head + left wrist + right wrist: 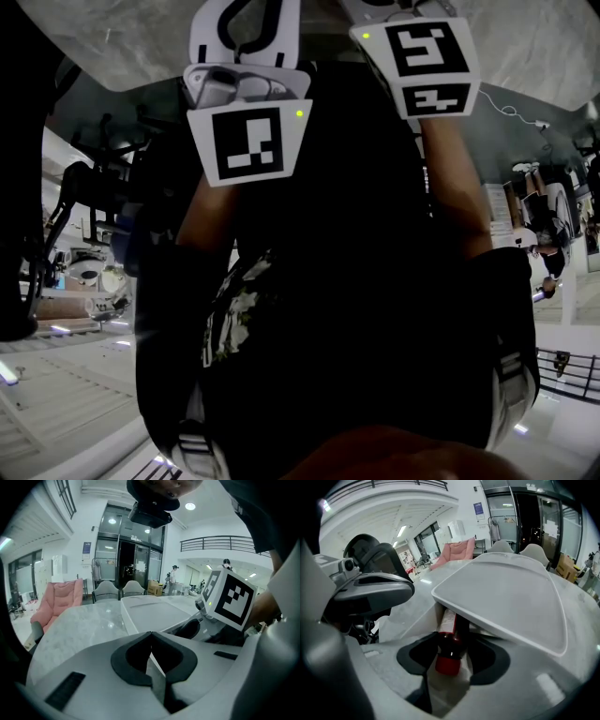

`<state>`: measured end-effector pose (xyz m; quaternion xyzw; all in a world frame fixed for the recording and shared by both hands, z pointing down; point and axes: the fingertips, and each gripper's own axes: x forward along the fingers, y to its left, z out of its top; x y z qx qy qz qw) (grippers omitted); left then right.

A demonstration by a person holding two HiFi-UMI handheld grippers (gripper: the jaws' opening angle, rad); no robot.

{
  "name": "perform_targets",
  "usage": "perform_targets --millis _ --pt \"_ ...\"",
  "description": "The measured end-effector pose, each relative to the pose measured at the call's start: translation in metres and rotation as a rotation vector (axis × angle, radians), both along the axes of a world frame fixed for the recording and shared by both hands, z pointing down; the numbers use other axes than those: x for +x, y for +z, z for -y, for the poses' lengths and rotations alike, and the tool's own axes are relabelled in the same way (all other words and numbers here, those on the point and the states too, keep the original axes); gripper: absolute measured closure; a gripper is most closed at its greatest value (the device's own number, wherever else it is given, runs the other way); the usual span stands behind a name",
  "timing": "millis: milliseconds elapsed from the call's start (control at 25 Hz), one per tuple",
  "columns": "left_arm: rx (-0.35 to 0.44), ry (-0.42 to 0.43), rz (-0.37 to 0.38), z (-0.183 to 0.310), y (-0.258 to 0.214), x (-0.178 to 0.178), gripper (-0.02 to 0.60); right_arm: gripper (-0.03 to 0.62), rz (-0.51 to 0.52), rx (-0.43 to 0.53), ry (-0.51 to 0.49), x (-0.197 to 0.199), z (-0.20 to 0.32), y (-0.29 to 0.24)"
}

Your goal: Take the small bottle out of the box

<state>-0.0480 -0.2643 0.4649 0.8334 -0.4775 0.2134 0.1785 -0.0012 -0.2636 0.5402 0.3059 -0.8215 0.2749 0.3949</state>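
In the right gripper view a small dark bottle point(451, 641) with a red cap pokes out, cap toward me, from under the tilted white lid point(511, 597) of the box. My right gripper point(451, 660) is shut on the bottle at its cap end. In the left gripper view my left gripper point(151, 658) is shut with nothing in it, just short of the white box point(150, 611) on the marble table point(75, 625). The head view shows only the marker cubes of the left gripper point(248, 141) and right gripper point(429, 56) against a dark torso; box and bottle are hidden there.
The right gripper's marker cube point(230, 599) sits close to the box's right side. A pink armchair point(58, 597) and grey chairs point(117, 590) stand beyond the table's far edge. People stand far back in the hall.
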Motion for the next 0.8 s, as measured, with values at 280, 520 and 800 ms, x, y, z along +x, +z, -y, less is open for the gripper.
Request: perform_targets --millis 280,520,800 --pt "0.022 -0.004 -0.013 0.001 0.002 -0.008 0.568 0.398 -0.01 -0.033 -0.06 -0.005 -0.004 -0.009" --pt "0.022 -0.024 -0.021 -0.002 0.004 -0.001 0.568 0.399 -0.031 -0.031 -0.086 0.009 -0.013 -0.018" --pt "0.031 -0.036 -0.001 -0.015 0.012 -0.019 0.568 0.401 -0.014 -0.022 -0.114 -0.005 -0.032 -0.014"
